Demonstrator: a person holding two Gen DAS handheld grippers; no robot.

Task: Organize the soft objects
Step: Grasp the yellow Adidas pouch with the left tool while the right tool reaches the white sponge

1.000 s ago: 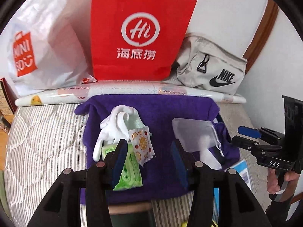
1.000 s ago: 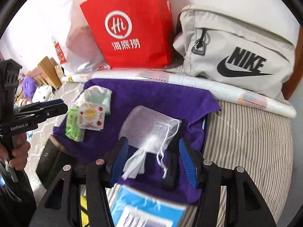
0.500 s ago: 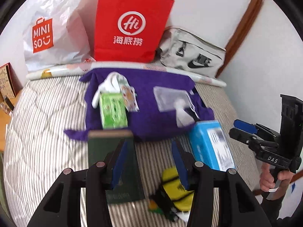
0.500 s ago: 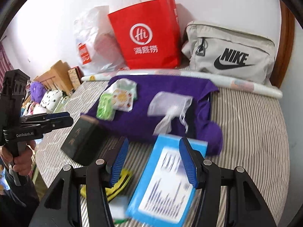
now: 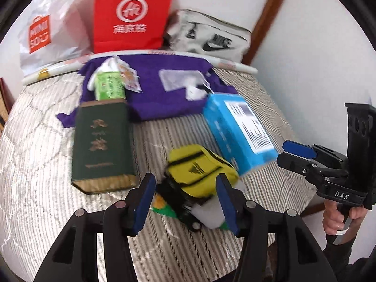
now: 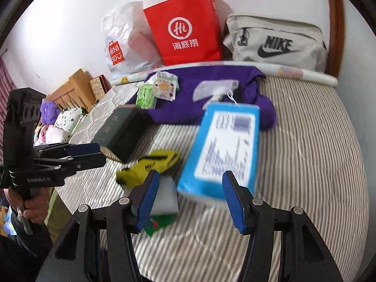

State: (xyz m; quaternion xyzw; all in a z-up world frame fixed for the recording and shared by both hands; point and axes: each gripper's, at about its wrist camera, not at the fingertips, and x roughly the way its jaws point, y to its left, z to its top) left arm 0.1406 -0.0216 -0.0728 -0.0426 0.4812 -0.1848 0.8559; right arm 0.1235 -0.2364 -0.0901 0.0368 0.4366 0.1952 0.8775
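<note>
On the striped bed lies a purple cloth point(image 5: 164, 94) point(image 6: 211, 80) bearing a green tissue pack point(image 5: 109, 87) point(image 6: 146, 95), a fruit-print sachet point(image 6: 164, 89) and a mesh pouch point(image 5: 178, 80) point(image 6: 216, 88). Nearer me sits a yellow pouch point(image 5: 199, 171) point(image 6: 150, 164) beside a white block point(image 5: 208, 211) point(image 6: 164, 197). My left gripper point(image 5: 185, 202) point(image 6: 101, 154) hovers over the yellow pouch with its jaws opening and no pad pressing on it. My right gripper point(image 6: 191, 202) point(image 5: 285, 152) is open, with the near end of a blue box point(image 6: 225, 145) point(image 5: 237, 129) ahead of it.
A dark green box point(image 5: 101, 145) point(image 6: 119, 131) lies left of the yellow pouch. At the back stand a red paper bag point(image 5: 131, 14), a white plastic bag point(image 5: 47, 30) and a grey Nike bag point(image 6: 277, 42). A rolled sheet point(image 5: 58, 68) lines the far edge. A hand holds each gripper.
Both grippers have drawn back from the purple cloth toward the near side of the bed. The dark green box, blue box and yellow pouch have come into view.
</note>
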